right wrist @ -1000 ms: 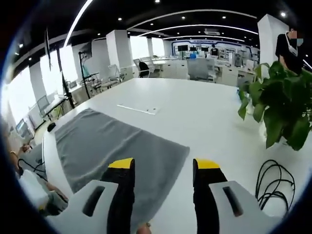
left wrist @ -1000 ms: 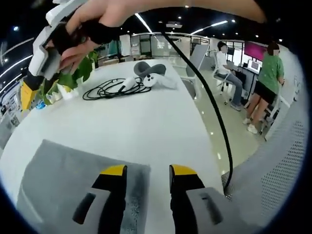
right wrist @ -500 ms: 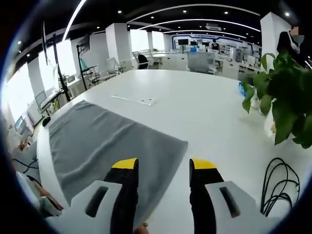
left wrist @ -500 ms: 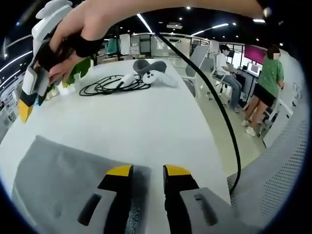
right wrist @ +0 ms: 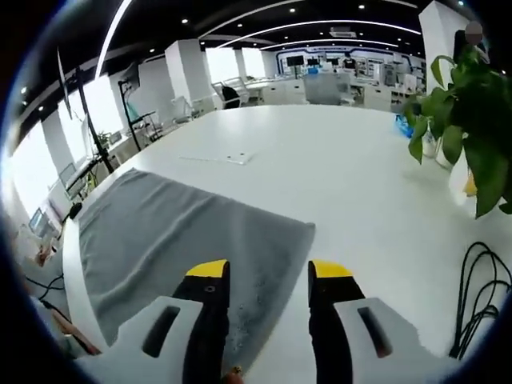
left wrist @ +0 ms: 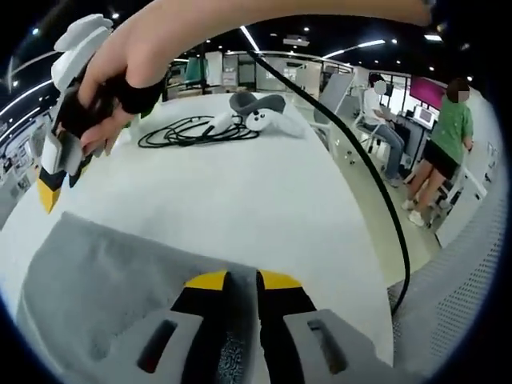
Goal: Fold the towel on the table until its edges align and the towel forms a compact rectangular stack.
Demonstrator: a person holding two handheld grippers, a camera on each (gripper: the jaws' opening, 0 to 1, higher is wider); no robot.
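1. An open-plan office with ceiling strip lights surrounds a large white table [left wrist: 240,192], whose bare top fills the middle of both views.
2. In the left gripper view, the left gripper [left wrist: 240,282] has its yellow-tipped jaws drawn almost together over the near corner of the grey towel [left wrist: 104,280]; a thin strip of cloth shows between them, but a firm pinch cannot be confirmed.
3. In the right gripper view, the right gripper [right wrist: 268,272] has its jaws spread wide, straddling another corner of the towel, which lies flat and unfolded along the table edge.
4. Farther up the left gripper view, a hand [left wrist: 132,60] holds the other gripper with its tip pointing down just above the towel's far edge.
5. Beyond it lie a coiled black cable [left wrist: 192,132] and a white controller [left wrist: 260,120].
6. A leafy plant [right wrist: 468,128] stands at the right of the right gripper view.
7. Two people [left wrist: 444,144] are in the aisle behind.
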